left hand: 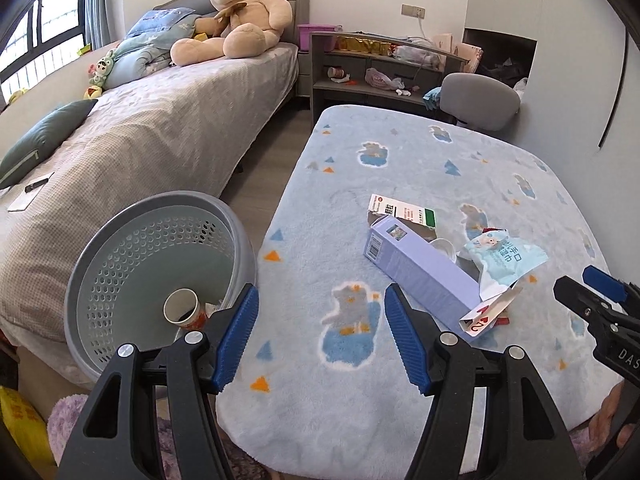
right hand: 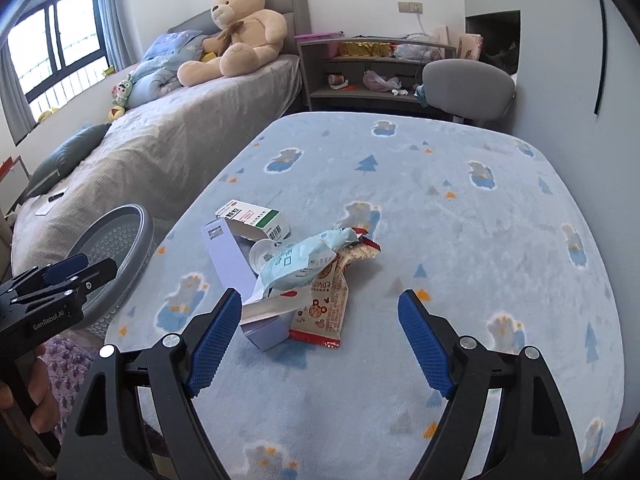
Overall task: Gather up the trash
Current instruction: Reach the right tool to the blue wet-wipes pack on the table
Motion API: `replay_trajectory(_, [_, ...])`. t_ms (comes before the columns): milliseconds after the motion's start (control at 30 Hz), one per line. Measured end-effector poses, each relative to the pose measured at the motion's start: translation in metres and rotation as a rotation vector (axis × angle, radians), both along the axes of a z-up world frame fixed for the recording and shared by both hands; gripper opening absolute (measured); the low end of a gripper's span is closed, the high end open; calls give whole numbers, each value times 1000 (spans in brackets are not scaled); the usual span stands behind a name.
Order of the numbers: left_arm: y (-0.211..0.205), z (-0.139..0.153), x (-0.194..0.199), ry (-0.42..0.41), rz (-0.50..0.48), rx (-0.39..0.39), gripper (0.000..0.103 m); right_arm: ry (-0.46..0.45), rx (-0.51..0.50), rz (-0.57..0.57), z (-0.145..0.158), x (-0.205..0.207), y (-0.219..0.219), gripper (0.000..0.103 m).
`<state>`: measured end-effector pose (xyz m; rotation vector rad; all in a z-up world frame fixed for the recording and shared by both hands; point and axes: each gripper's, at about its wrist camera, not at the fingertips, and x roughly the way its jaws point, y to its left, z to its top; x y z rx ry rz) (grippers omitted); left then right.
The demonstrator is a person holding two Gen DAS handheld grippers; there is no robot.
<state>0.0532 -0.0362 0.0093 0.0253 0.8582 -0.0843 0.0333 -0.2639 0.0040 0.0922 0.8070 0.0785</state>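
A heap of trash lies on the blue blanket-covered table (right hand: 460,240): a long lilac box (left hand: 420,270) (right hand: 236,268), a white and green medicine box (left hand: 402,210) (right hand: 254,218), a pale blue wipes packet (left hand: 506,258) (right hand: 298,264), a red snack wrapper (right hand: 326,308) and a small clear cup (left hand: 444,246). My left gripper (left hand: 318,318) hovers open between the heap and the grey perforated bin (left hand: 160,276), which holds a paper cup (left hand: 182,306). My right gripper (right hand: 320,320) is open just short of the heap, its left finger beside the lilac box's end.
A bed (left hand: 152,132) with a large teddy bear (left hand: 240,16) runs along the left. Behind the table stand a grey shelf unit (left hand: 380,72) and a grey chair (left hand: 480,100). A purple fuzzy item (right hand: 68,364) lies low at the table's near left corner.
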Motion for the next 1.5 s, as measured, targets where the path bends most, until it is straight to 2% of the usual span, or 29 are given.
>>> replay_trajectory(300, [3, -6, 1, 10, 17, 14, 63, 50, -15, 45, -6, 49, 14, 79])
replay_trajectory(533, [6, -15, 4, 30, 20, 3, 63, 112, -124, 40, -17, 80, 29, 79])
replay_trajectory(800, [9, -19, 5, 43, 23, -9, 63, 180, -214, 44, -39, 93, 40, 79])
replay_trajectory(967, [9, -19, 5, 43, 23, -13, 63, 196, -227, 29, -46, 92, 33, 79])
replay_trajectory(1067, [9, -19, 5, 43, 22, -13, 63, 202, -217, 20, -49, 89, 26, 76])
replay_trajectory(1500, [2, -14, -3, 36, 4, -16, 63, 197, -155, -4, -49, 70, 6, 50])
